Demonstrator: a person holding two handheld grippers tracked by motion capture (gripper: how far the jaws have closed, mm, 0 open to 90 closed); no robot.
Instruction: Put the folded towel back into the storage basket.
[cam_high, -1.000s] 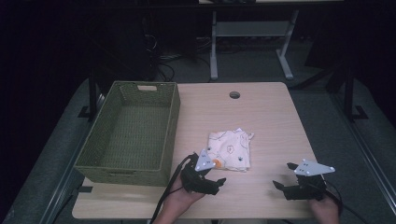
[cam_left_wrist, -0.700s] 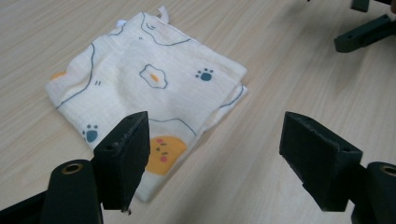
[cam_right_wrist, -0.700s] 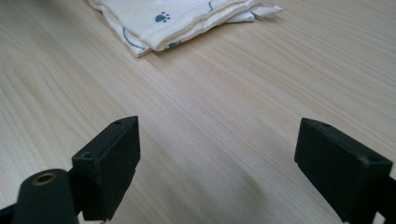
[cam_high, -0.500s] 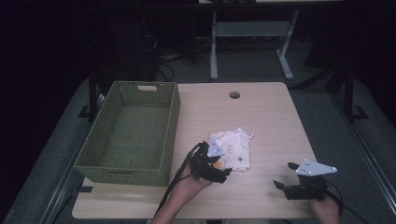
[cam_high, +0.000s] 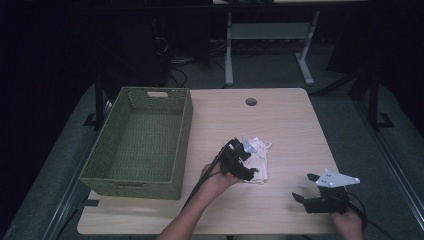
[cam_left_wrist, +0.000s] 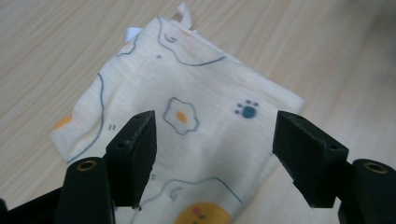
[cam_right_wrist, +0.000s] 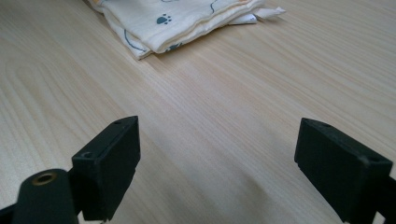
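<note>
While both hands sit low at the near side of the table, the scene reads as follows.

Cloth: a small folded cloth, cream with egg and paw prints, lies flat on the table a little right of the middle, just beside the basket's right wall but apart from it.

Cloth, close up: in the left gripper view the cloth spreads under and beyond the jaws; a fried-egg print sits between them and a blue paw print lies toward the right jaw. A small white tab sticks out at its far corner.

Left tool: the left tool hangs over the near left part of the cloth, held by a hand that comes up from the bottom edge. Its jaws stand apart and have just been closing a little; the cloth lies below the gap, and the pads do not press on it as far as the left gripper view shows.

Right tool: the right tool rests near the front right corner of the table, well apart from the cloth, grey plate on top. Its jaws stand wide apart with bare wood between them.

Cloth from the right: in the right gripper view the cloth shows as stacked folded layers at the far edge.

Basket: a green woven basket stands on the left part of the table.

Table: light wood, with a round hole near its far edge.
</note>
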